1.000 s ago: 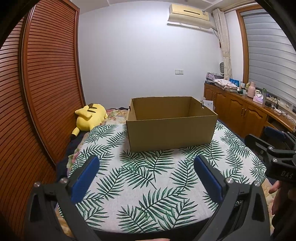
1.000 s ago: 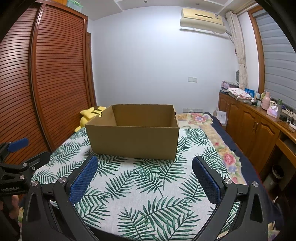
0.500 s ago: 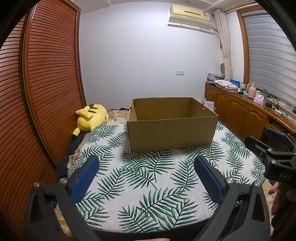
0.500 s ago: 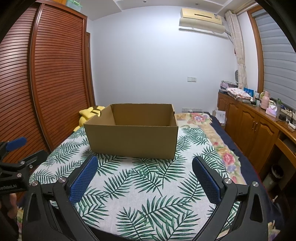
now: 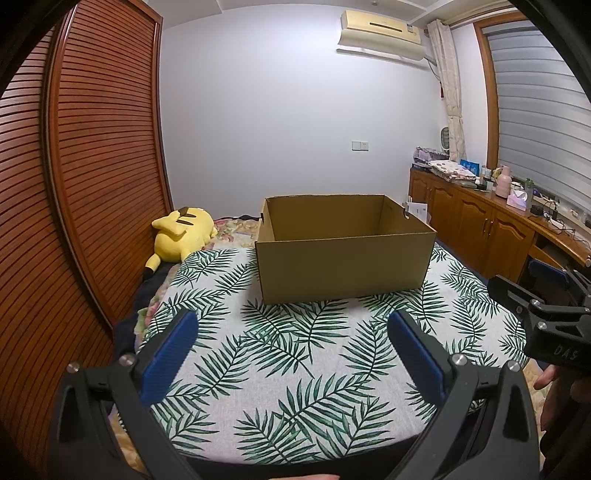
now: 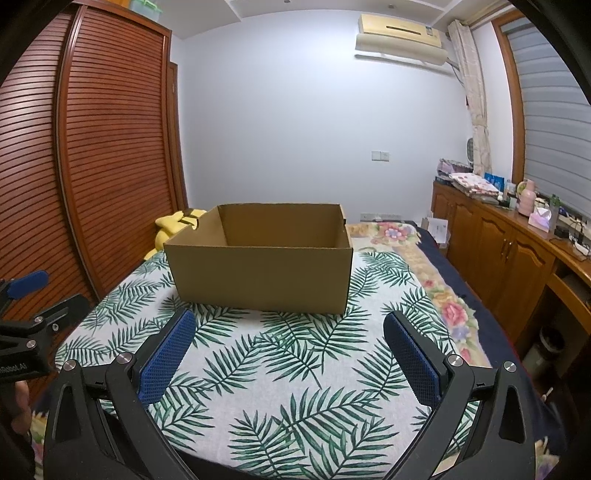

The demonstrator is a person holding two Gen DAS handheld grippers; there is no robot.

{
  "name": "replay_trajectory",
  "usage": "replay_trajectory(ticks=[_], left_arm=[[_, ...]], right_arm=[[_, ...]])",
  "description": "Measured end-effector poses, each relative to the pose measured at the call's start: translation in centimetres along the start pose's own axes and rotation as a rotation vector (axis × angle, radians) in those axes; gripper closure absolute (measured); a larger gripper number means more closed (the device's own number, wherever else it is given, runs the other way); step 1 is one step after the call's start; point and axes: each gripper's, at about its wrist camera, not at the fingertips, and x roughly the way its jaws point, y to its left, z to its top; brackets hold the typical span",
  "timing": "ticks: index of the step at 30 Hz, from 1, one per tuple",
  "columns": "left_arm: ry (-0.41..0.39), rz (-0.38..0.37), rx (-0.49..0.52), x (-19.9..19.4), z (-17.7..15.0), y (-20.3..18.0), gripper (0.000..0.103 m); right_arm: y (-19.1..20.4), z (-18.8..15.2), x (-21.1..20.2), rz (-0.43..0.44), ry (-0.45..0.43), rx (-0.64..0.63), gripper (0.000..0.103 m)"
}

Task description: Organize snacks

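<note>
1. Left gripper [image 5: 291, 334]: black frame with blue ribbed pads [image 5: 168, 358]; the jaws stand wide apart with nothing between them. It hovers above the near part of the cloth, pointing toward the box.
2. Right gripper [image 6: 290, 334]: same build, blue textured pads [image 6: 413, 360], jaws likewise spread wide and holding nothing. In the left wrist view its black body appears at the right edge, with part of a hand [image 5: 554, 406] below it.
3. Open brown cardboard box [image 5: 345, 245]: stands upright on the cloth beyond both grippers, well apart from the fingertips. The parts of its inner walls that show are bare; its floor is hidden by the front wall.
4. White cloth printed with green palm leaves [image 5: 280, 362]: covers the surface under the box. No snack item is visible on it or elsewhere in either view.
5. Yellow plush toy [image 5: 183, 232]: lies left of the box, beside the slatted reddish-brown wooden wardrobe doors [image 5: 92, 166].
6. Wooden cabinet run [image 6: 509, 251]: along the right wall, its top carrying folded fabric and small items too small to identify.
7. Cream air conditioner [image 6: 400, 35]: mounted high on the pale back wall.
</note>
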Motion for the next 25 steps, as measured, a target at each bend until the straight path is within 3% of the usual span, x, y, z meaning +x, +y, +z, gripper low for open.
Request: replay_trajectory(ticks=[25], left_arm=[[-0.001, 0.004, -0.01, -0.04, -0.08, 0.14, 0.0]], right_arm=[[0.09, -0.11, 0.04, -0.001, 0.004, 0.002, 0.0]])
